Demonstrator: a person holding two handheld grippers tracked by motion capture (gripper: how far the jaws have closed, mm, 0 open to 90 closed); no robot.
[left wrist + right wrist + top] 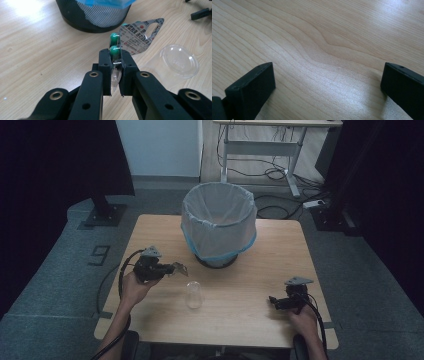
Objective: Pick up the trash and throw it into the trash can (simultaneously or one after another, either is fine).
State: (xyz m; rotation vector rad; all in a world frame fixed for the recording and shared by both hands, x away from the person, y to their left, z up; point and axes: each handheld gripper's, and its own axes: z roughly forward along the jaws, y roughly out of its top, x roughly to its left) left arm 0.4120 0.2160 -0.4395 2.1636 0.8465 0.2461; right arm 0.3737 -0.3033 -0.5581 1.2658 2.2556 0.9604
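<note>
My left gripper point(116, 62) is shut on a silver blister pack point(140, 35) that carries green capsules point(114, 50); the pack juts out past the jaw tips. From above, this left gripper point(172, 269) hovers over the table's left half with the blister pack point(180, 269) at its tip, left of the bin point(218, 220). A clear plastic cup point(194, 294) lies on its side on the wood, and in the left gripper view the cup point(179, 60) is right of the pack. My right gripper point(272, 301) rests near the table's right front; its jaws stand wide apart over bare wood point(327, 72).
The mesh bin, lined with a white bag with a blue edge, stands at the table's back centre. The wooden table point(280, 250) has its front edge close to both hands. Beyond it, a desk frame point(260, 147) and cables lie on the floor.
</note>
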